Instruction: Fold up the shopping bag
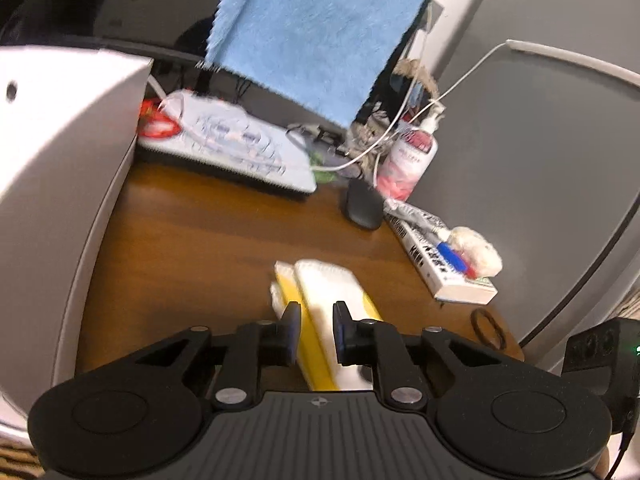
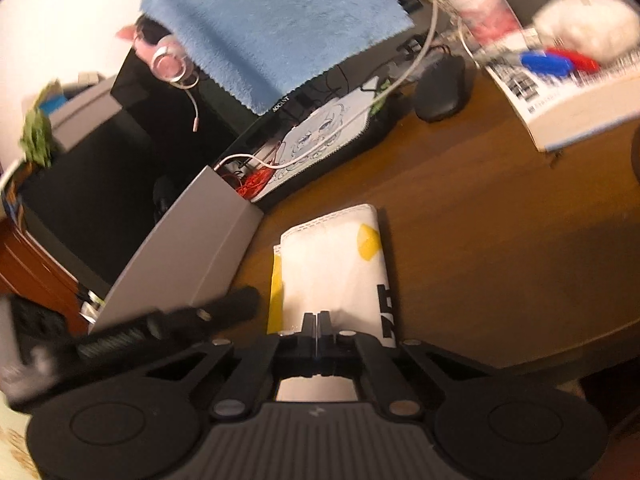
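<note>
Shopping bag point(image 2: 334, 264): a white bag with yellow patches and black lettering is seen folded into a compact rectangle, lying flat on the wooden counter point(image 2: 480, 216), near its front edge.
Right gripper point(image 2: 318, 326): its fingers are clenched together over the near edge of the folded bag; whether fabric is pinched between them cannot be told.
Left gripper point(image 1: 317, 330): its fingers are held apart, released, one on either side of the bag's near end; contact with the bag cannot be told because of blur.
Book point(image 1: 444, 256): it is laid on the counter to the right of the bag, well apart from it, with a white fluffy item point(image 1: 476, 250) and blue and red pieces on top.
Mouse point(image 1: 362, 206): a dark mouse is set behind the bag, just beside the book.
Blue cloth point(image 1: 316, 36): it is draped over a dark monitor point(image 2: 224, 120) at the back.
Keyboard point(image 1: 232, 144): it is covered by a printed sheet and placed below the cloth.
Pink bottle point(image 1: 408, 160): it stands upright behind the mouse.
</note>
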### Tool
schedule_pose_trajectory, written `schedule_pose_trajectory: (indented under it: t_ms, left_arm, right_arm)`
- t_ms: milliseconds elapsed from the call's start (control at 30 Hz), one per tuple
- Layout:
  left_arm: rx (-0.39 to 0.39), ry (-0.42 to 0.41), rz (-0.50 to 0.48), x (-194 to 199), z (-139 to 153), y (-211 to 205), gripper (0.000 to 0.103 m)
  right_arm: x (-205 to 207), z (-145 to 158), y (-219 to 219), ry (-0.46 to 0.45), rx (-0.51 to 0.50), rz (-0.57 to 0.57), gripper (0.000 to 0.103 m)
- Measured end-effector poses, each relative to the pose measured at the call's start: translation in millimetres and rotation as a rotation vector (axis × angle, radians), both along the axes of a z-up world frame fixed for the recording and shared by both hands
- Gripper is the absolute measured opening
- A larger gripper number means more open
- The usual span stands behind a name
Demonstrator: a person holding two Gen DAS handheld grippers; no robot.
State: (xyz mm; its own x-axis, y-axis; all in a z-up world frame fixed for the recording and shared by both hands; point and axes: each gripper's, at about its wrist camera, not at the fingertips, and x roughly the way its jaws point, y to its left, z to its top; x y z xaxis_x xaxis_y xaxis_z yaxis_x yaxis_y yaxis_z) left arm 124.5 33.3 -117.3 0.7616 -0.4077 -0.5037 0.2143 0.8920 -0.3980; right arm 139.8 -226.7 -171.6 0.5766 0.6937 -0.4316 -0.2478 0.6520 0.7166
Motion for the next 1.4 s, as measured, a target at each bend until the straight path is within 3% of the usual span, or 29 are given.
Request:
schedule_pose_trajectory:
  t_ms: [133,200,367,633,833,933,1033,1400]
  left_arm:
    - [0.043,-0.012,-0.016,12,6,-13,0.014]
    - [0.08,-0.003,-0.034,19,8,-24,0.008]
    - [0.118,0.033,-0.055,36,-2,-41,0.008]
    - [0.108,0.079,-0.058,45,-23,-37,0.004]
    - [0.092,0.055,-0.061,43,-28,-33,0.003]
    - [0.076,0.056,-0.066,44,-29,-32,0.003]
    - [0.046,0.061,-0.068,45,-31,-28,0.003]
    - [0.022,0.064,-0.068,46,-32,-24,0.003]
  right_arm:
    - [-3,3,4,-0.017,-0.04,-0.002,0.0]
    - [-4,5,6,-0.026,-0.06,-0.003,0.0]
    - [-8,9,10,-0.047,-0.111,-0.005,0.0]
    - [-10,8,26,-0.076,-0.183,-0.012,0.0]
    - [-11,12,30,-0.089,-0.216,-0.014,0.0]
    - [-5,17,36,-0.126,-0.275,-0.02,0.0]
    - [1,22,41,-0.163,-0.334,-0.026,0.011]
    - [26,33,63,-0.281,-0.554,-0.039,0.01]
